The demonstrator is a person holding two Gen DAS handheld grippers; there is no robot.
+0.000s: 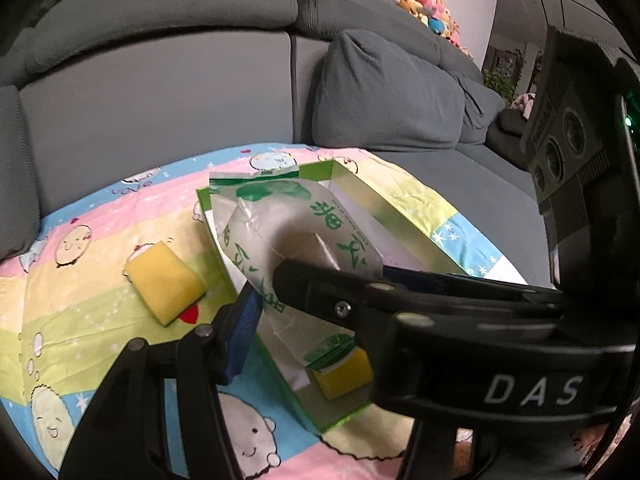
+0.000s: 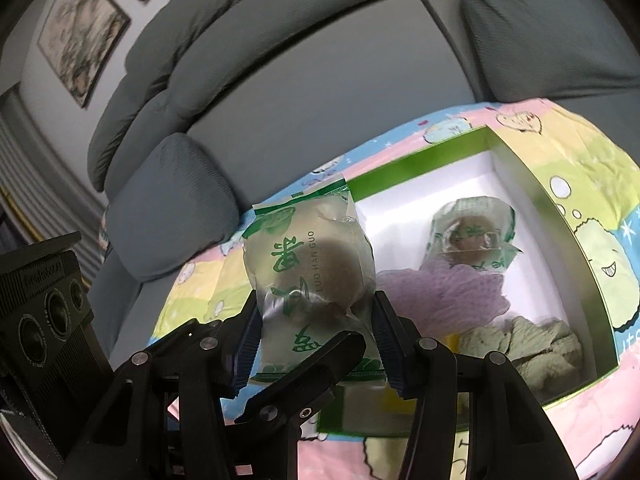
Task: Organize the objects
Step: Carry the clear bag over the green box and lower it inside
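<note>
Left gripper [image 1: 276, 300]: jaws clamped on a clear green-printed fruit packet [image 1: 288, 236], long axis pointing away.
Right gripper [image 2: 316, 332]: closed on the same packet [image 2: 308, 272].
Packet position: above near-left corner of green-walled white-floored box [image 2: 420, 164]; box interior lies right.

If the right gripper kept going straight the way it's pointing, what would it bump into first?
The right gripper already pinches a wrapped packet, which leads. Straight on, the packet would probably meet the green box at its far wall, or pass over it to the grey sofa. Depth is unclear.
</note>
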